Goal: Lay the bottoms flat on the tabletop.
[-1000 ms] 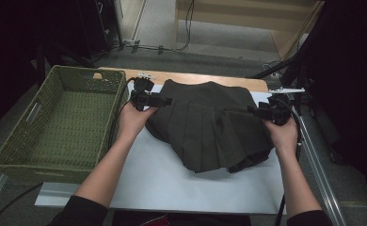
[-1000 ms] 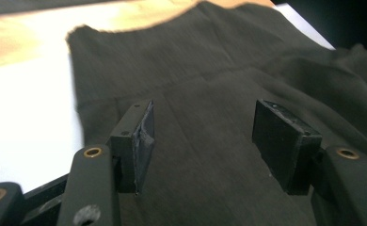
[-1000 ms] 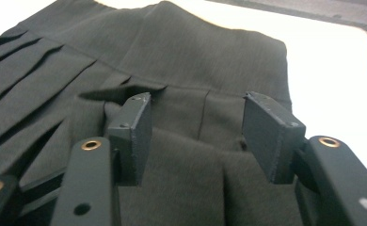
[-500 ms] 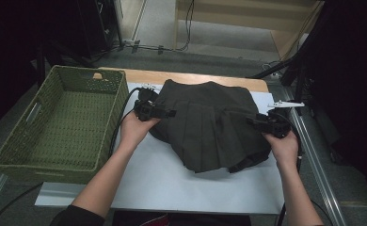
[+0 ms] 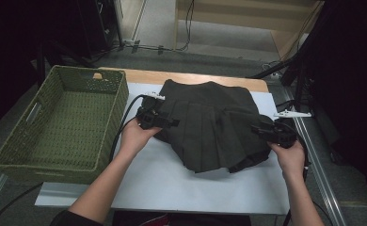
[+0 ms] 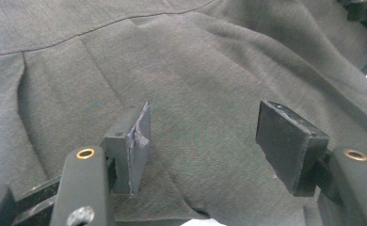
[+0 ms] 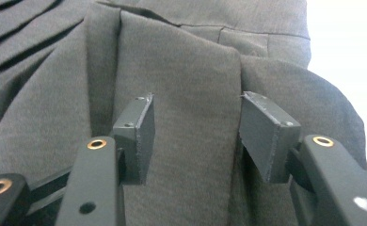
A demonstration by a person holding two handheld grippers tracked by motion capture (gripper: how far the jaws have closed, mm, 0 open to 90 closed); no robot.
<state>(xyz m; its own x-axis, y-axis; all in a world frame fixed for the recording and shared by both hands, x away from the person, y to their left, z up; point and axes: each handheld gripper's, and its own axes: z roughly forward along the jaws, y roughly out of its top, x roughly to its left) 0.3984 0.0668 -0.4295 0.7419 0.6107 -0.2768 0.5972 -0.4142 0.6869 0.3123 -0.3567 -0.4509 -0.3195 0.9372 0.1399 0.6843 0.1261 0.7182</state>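
The dark pleated skirt (image 5: 210, 125) lay spread on the white table (image 5: 172, 183) right of the basket (image 5: 61, 125), its folds hard to read in the dim light and its near hem bunched under the right gripper (image 5: 261, 131). Both forearms reached in from the near edge, the left gripper (image 5: 170, 121) at the skirt's left edge, each pair of jaws standing open over cloth without pinching it. The basket held nothing I could make out.

Dim room, grey floor (image 5: 163, 19), wooden table (image 5: 210, 77)
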